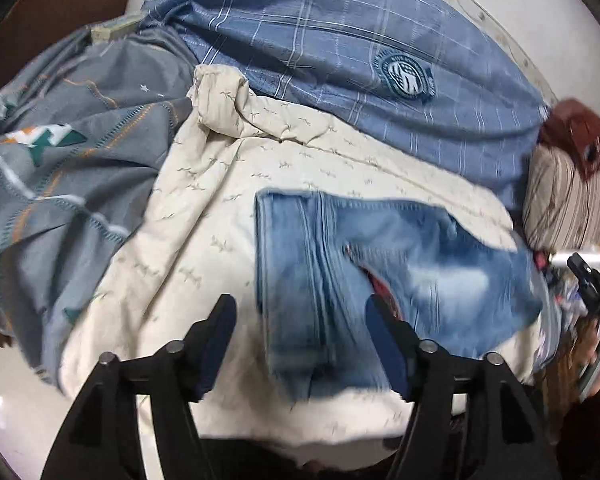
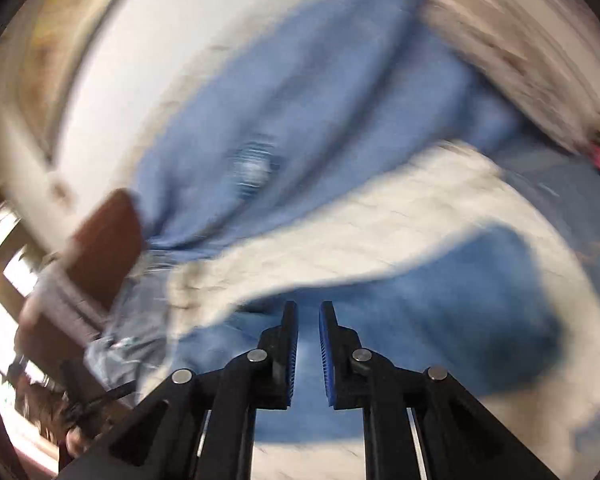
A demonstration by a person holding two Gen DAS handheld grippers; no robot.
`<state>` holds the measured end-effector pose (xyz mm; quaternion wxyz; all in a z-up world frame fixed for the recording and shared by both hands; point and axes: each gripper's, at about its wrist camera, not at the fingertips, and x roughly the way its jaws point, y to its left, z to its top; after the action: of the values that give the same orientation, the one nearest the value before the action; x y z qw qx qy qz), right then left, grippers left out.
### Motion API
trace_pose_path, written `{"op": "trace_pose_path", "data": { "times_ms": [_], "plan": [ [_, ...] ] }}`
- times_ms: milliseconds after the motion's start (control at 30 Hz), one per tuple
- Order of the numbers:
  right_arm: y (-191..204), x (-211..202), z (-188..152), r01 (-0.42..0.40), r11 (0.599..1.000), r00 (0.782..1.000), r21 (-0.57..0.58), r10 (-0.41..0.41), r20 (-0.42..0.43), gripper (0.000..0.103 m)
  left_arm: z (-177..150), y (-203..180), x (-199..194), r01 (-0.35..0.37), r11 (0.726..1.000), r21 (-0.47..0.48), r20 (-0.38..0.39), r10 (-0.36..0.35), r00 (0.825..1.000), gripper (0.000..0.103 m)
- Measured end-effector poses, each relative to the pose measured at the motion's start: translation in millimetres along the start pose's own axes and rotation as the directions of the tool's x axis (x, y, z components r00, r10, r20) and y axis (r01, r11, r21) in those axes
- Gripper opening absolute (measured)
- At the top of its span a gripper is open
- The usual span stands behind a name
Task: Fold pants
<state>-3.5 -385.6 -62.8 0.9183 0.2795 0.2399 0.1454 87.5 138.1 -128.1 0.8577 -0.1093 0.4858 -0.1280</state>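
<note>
A pair of faded blue jeans (image 1: 364,276) lies folded on a cream printed bedsheet (image 1: 204,216). My left gripper (image 1: 300,316) is open above the near edge of the jeans, with its jaws wide apart and nothing between them. My right gripper (image 2: 308,316) hovers above the jeans (image 2: 440,320) in the heavily blurred right wrist view. Its blue-padded jaws stand a narrow gap apart with nothing between them. The other gripper (image 1: 592,280) also shows at the right edge of the left wrist view, held in a hand.
A blue checked quilt (image 1: 340,40) lies along the far side of the bed. A grey patterned blanket (image 1: 60,168) is bunched at the left. A striped pillow (image 1: 564,204) with a brown item on it sits at the right. White floor (image 1: 16,420) shows at lower left.
</note>
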Motion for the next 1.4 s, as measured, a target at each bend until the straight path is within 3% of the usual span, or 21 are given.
{"op": "trace_pose_path", "data": {
  "times_ms": [33, 67, 100, 133, 167, 233, 267, 333, 400, 533, 667, 767, 867, 933, 1033, 1067, 1167, 1267, 1333, 1400],
  "plan": [
    [19.2, 9.2, -3.4, -0.038, 0.998, 0.998, -0.053, 0.040, 0.045, 0.036, 3.9, 4.9, 7.2, 0.003, 1.000, -0.012, -0.011, -0.004, 1.000, 0.074],
    [30.1, 16.5, -6.9, -0.060, 0.995, 0.996, -0.083, 0.065, 0.063, 0.081, 8.5, 7.0, 17.0, 0.000, 1.000, -0.028, -0.026, 0.000, 1.000, 0.074],
    [44.5, 31.0, -12.7, -0.092, 0.987, 0.992, -0.132, 0.101, 0.068, 0.099, 12.9, 9.2, 29.2, -0.010, 0.999, -0.044, -0.040, 0.008, 0.999, 0.074],
    [55.4, 47.5, -19.0, -0.090, 0.982, 0.992, -0.165, 0.102, 0.067, 0.103, 16.5, 11.1, 40.7, -0.020, 0.998, -0.056, -0.051, 0.018, 0.999, 0.074],
    [60.8, 57.5, -22.6, -0.081, 0.980, 0.994, -0.182, 0.093, 0.056, 0.103, 20.4, 12.8, 53.5, -0.033, 0.997, -0.066, -0.061, 0.029, 0.998, 0.073],
    [73.2, 96.3, -29.5, -0.070, 0.974, 0.995, -0.217, 0.054, -0.081, 0.101, 24.5, 12.2, 69.3, -0.040, 0.997, -0.072, -0.071, 0.035, 0.997, 0.066],
    [78.2, 112.4, -33.3, -0.070, 0.971, 0.989, -0.228, 0.038, -0.144, 0.098, 26.8, 11.2, 78.8, -0.032, 0.997, -0.076, -0.076, 0.026, 0.997, 0.046],
    [88.8, 143.3, -37.3, -0.059, 0.950, 0.978, -0.308, -0.007, -0.209, 0.091, 29.0, 9.4, 91.3, -0.011, 0.996, -0.089, -0.088, 0.003, 0.996, 0.037],
    [100.1, 171.7, -43.0, -0.047, 0.910, 0.965, -0.411, -0.065, -0.255, 0.082, 29.9, 5.8, 101.3, 0.018, 0.996, -0.088, -0.088, -0.026, 0.996, 0.020],
    [102.9, 209.6, -48.4, -0.061, 0.872, 0.934, -0.486, -0.122, -0.335, 0.071, 32.9, 2.4, 101.7, 0.047, 0.993, -0.111, -0.050, -0.053, 0.997, 0.014],
    [100.9, 255.4, -53.7, -0.077, 0.835, 0.886, -0.544, -0.193, -0.422, 0.032, 45.3, -5.1, 95.5, 0.053, 0.994, -0.099, 0.013, -0.052, 0.999, 0.012],
    [99.2, 277.6, -53.2, -0.054, 0.815, 0.863, -0.577, -0.253, -0.438, 0.020, 57.8, -10.0, 97.7, 0.058, 0.992, -0.111, 0.058, -0.052, 0.997, 0.012],
    [92.0, 292.8, -35.8, 0.027, 0.838, 0.871, -0.544, -0.287, -0.398, 0.019, 71.3, -11.0, 105.3, 0.045, 0.990, -0.133, 0.099, -0.032, 0.995, 0.012],
    [78.5, 302.2, -24.8, 0.082, 0.875, 0.873, -0.477, -0.294, -0.388, 0.019, 73.7, -8.6, 116.6, -0.009, 0.991, -0.137, 0.113, 0.025, 0.993, 0.012],
    [60.7, 315.0, -20.6, 0.087, 0.932, 0.870, -0.352, -0.244, -0.429, 0.023, 64.7, 2.0, 134.8, -0.034, 0.986, -0.166, 0.052, 0.043, 0.998, 0.015],
    [59.3, 311.4, -18.4, 0.081, 0.940, 0.877, -0.330, -0.225, -0.425, 0.023, 62.4, 5.4, 135.1, -0.036, 0.984, -0.173, 0.047, 0.045, 0.998, 0.022],
    [43.7, 285.3, -6.0, 0.026, 0.982, 0.899, -0.188, -0.105, -0.425, 0.023, 60.5, 12.4, 125.4, -0.062, 0.983, -0.173, 0.069, 0.074, 0.995, 0.034],
    [14.9, 229.0, 14.7, 0.058, 0.993, 0.940, -0.105, -0.089, -0.329, 0.023, 56.2, 11.9, 114.2, -0.094, 0.982, -0.163, 0.101, 0.112, 0.989, 0.038],
    [-10.8, 184.3, 26.8, 0.116, 0.990, 0.956, -0.083, -0.133, -0.261, 0.023, 52.4, 2.8, 105.3, -0.125, 0.983, -0.132, 0.140, 0.144, 0.980, 0.038],
    [-46.3, 141.4, 35.7, 0.209, 0.977, 0.953, -0.049, -0.215, -0.215, 0.023, 50.6, -10.1, 92.5, -0.170, 0.981, -0.089, 0.205, 0.185, 0.961, 0.039]
  ]
}}
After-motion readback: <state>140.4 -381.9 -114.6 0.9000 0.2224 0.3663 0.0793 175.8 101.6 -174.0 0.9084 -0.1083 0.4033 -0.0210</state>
